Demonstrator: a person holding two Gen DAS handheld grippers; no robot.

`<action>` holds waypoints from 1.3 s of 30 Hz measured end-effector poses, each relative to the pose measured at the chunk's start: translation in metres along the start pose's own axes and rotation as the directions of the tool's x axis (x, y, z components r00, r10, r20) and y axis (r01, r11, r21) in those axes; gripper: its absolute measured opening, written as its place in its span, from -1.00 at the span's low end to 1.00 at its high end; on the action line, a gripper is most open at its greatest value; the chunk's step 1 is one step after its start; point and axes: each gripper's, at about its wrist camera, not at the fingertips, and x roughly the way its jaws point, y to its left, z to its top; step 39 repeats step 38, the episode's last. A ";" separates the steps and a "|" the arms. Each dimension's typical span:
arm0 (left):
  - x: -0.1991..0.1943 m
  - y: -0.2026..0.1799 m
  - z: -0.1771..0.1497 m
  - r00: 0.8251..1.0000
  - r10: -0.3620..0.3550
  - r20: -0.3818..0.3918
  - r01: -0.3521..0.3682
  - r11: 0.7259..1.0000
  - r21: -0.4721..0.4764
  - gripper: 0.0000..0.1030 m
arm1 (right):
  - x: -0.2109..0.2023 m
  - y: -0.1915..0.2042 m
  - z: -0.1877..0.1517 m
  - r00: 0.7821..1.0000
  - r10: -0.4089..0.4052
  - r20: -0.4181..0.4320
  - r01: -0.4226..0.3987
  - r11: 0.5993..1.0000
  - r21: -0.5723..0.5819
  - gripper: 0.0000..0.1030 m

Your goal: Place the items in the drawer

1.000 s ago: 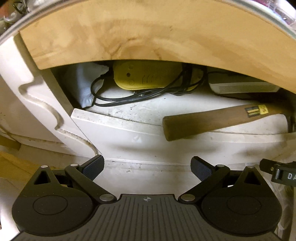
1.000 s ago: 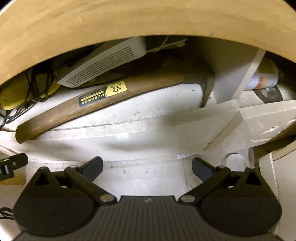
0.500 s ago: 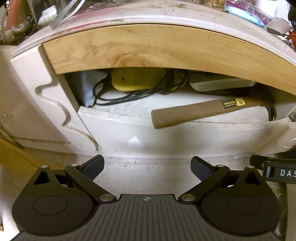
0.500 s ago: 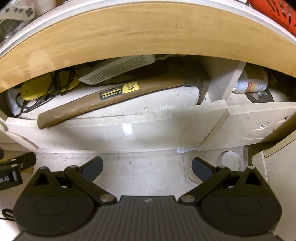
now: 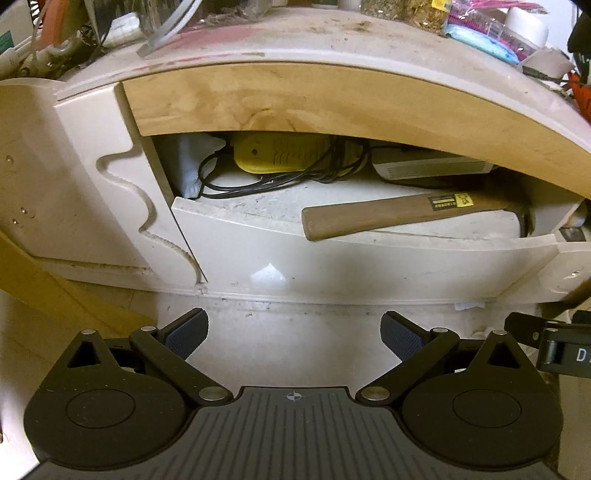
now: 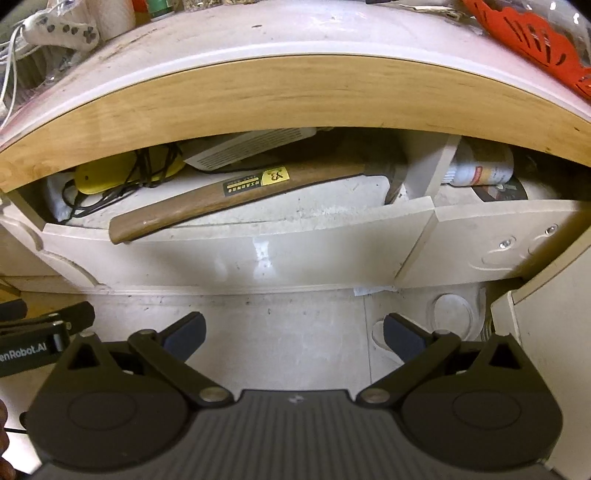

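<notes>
An open white drawer (image 5: 332, 254) (image 6: 258, 254) sits under a wooden desk edge (image 5: 332, 99). Inside lie a wooden-handled hammer (image 5: 388, 216) (image 6: 229, 195), a yellow device (image 5: 284, 153) (image 6: 110, 171) wrapped in black cord, a white vented box (image 5: 432, 168) (image 6: 251, 147) and a white pouch (image 5: 188, 166). The hammer handle's end pokes over the drawer front. My left gripper (image 5: 293, 334) is open and empty, back from the drawer front. My right gripper (image 6: 293, 332) is open and empty too, level with it.
A second drawer (image 6: 498, 236) to the right holds a white bottle (image 6: 480, 170). The desk top (image 5: 295, 40) carries clutter: a game controller (image 6: 62, 27), an orange object (image 6: 535, 40), pink and blue items (image 5: 484, 33). A white cabinet side (image 5: 74, 177) stands left.
Both grippers have pulled back and away from the drawer, so more of the desk top and front shows. The drawer contents have not moved. Both stay open.
</notes>
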 end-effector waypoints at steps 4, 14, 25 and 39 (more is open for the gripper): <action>-0.012 0.000 -0.003 1.000 0.009 0.027 -0.009 1.000 0.004 1.00 | -0.013 0.001 -0.004 1.000 0.016 0.021 -0.016 1.000 0.005 0.99; -0.039 0.006 -0.013 1.000 -0.022 0.021 0.023 0.999 -0.040 1.00 | -0.049 0.006 -0.017 0.996 0.041 0.079 -0.041 0.999 -0.005 0.99; -0.053 0.012 -0.017 1.000 -0.011 0.009 0.011 0.999 -0.053 1.00 | -0.072 0.002 -0.026 0.993 0.052 0.108 -0.051 0.999 -0.009 0.99; -0.054 0.013 -0.018 1.000 -0.026 0.014 0.027 0.998 -0.054 1.00 | -0.071 -0.003 -0.027 0.994 0.050 0.096 -0.052 0.999 0.014 0.99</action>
